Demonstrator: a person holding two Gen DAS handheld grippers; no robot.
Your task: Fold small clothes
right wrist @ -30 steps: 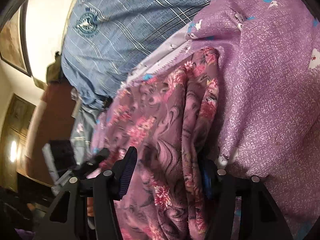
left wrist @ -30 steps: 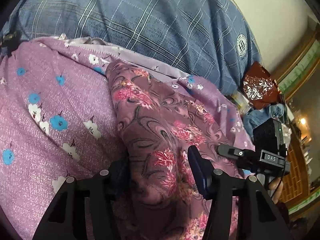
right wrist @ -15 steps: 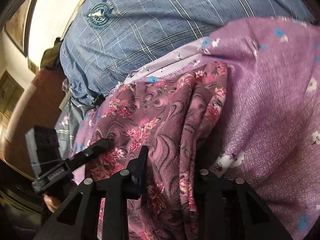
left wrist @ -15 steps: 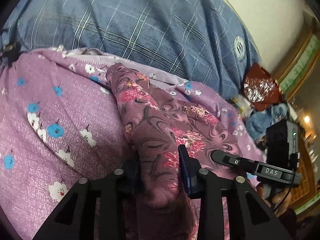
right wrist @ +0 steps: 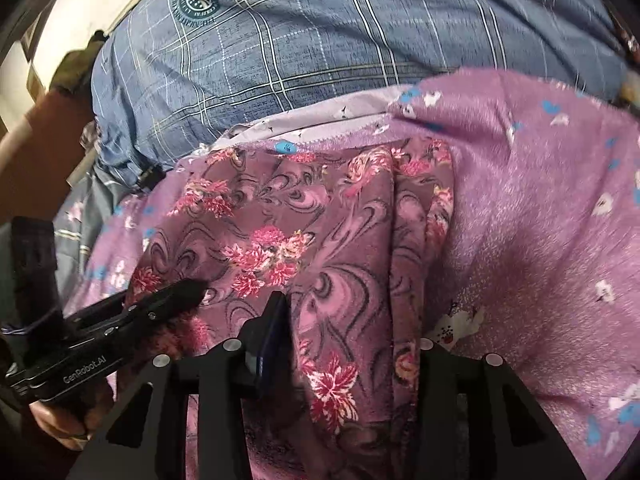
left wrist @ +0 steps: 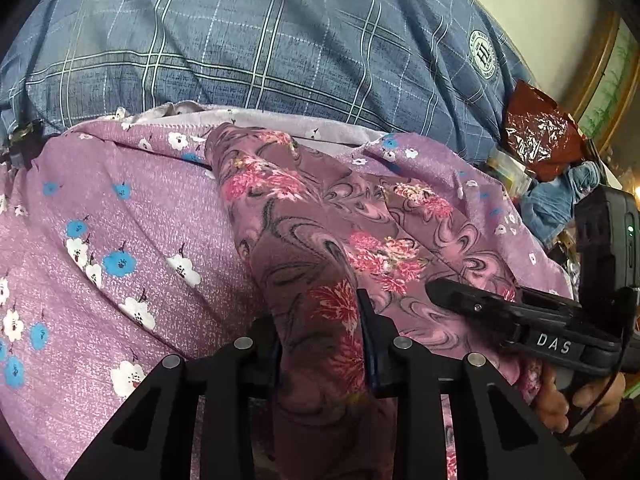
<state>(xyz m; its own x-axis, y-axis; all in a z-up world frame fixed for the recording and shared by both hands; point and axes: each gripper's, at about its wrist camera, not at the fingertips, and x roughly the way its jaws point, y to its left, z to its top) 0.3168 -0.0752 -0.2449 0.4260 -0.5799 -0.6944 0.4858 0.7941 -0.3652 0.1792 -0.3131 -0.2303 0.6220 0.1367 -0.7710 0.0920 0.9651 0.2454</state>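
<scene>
A mauve garment with pink flowers and dark swirls lies bunched on a purple flowered cloth. My left gripper is shut on a thick fold of the garment's near edge. My right gripper is closed on another fold of the same garment; its right finger is hidden under the cloth. Each gripper shows in the other's view, the right one at the right and the left one at the left, both against the garment.
The purple flowered cloth covers the surface. A person in a blue plaid shirt sits close behind it. A red foil bag and a blue cloth lie at the far right.
Both grippers have closed from wide open onto folds of the mauve garment. The two grippers have come closer together.
</scene>
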